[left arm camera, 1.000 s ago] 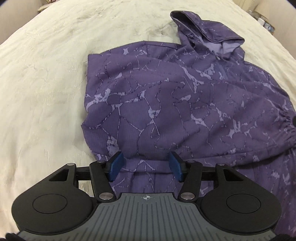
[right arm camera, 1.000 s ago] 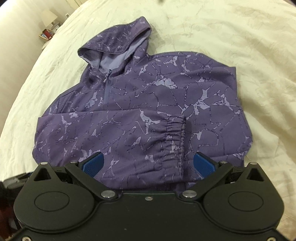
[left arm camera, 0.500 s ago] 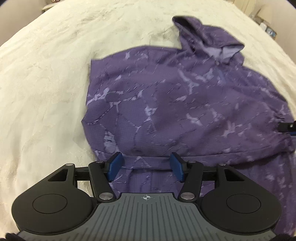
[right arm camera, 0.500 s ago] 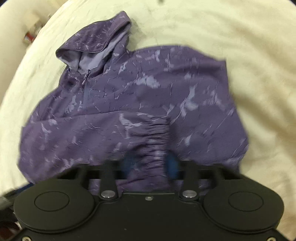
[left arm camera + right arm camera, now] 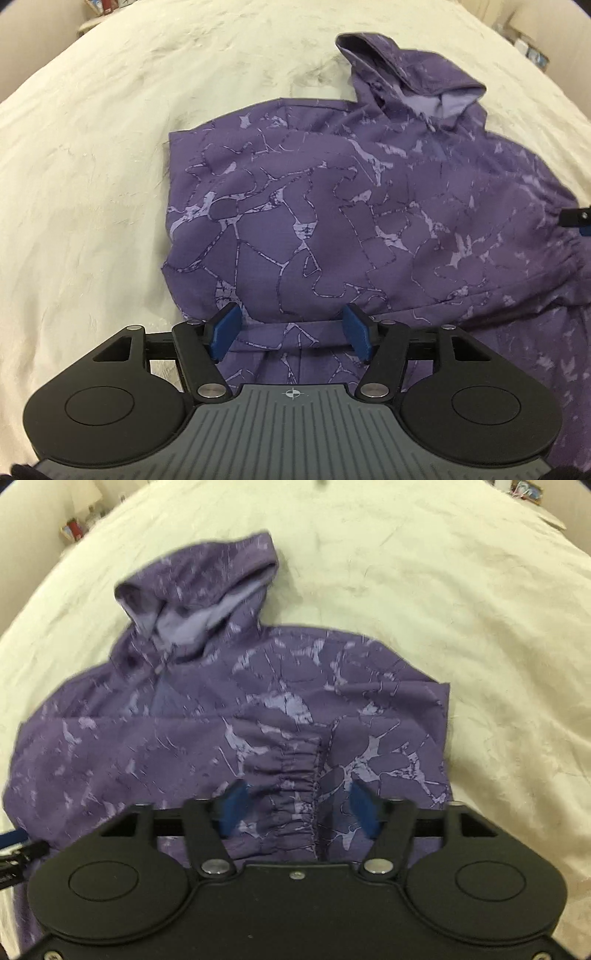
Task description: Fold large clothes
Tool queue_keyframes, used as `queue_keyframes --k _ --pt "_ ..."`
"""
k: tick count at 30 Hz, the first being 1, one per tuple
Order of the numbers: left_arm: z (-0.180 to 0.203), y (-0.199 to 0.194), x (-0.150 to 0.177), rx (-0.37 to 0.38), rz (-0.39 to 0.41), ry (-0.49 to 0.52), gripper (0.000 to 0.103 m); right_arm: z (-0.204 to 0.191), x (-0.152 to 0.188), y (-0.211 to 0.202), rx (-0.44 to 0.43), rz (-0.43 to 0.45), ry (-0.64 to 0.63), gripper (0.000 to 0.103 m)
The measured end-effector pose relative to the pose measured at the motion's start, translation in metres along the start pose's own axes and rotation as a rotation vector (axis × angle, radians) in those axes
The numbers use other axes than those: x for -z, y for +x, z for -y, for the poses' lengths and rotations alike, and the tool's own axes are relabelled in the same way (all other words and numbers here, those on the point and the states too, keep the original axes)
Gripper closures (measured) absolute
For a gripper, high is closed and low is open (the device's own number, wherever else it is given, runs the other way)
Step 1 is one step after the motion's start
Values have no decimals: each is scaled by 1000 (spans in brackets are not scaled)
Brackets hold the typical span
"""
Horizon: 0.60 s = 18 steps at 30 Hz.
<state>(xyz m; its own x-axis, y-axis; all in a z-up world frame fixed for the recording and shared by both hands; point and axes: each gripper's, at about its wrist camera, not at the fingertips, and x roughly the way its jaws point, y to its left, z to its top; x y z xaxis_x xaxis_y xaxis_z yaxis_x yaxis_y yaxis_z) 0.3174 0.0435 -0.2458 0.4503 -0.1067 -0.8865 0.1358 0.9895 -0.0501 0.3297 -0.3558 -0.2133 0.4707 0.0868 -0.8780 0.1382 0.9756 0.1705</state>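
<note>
A purple hooded jacket with a pale cracked pattern lies flat on the cream bedspread, hood at the far end, both sleeves folded across the body. My left gripper is open, its blue pads over the folded sleeve near the jacket's lower left. My right gripper is open, pads either side of the sleeve's gathered elastic cuff on the jacket. The right gripper's tip shows at the left wrist view's right edge.
The bedspread stretches around the jacket on all sides. Shelves with small items stand beyond the bed's far left corner. The left gripper's edge shows low left in the right wrist view.
My right gripper has narrowed from wide open and moved over the elastic cuff. The left gripper has barely moved. The jacket lies the same.
</note>
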Motion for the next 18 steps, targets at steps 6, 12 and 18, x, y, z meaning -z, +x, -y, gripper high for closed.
queue_keyframes --k 6,12,18 --pt "-2 -13 12 62 -25 3 19 -10 22 -21 -46 8 -66 6" --pt "6 -27 35 54 -34 11 12 -23 58 -32 -57 -40 -136 1" --pt "10 -22 60 26 -95 24 11 -27 93 -31 -41 -126 -164 1"
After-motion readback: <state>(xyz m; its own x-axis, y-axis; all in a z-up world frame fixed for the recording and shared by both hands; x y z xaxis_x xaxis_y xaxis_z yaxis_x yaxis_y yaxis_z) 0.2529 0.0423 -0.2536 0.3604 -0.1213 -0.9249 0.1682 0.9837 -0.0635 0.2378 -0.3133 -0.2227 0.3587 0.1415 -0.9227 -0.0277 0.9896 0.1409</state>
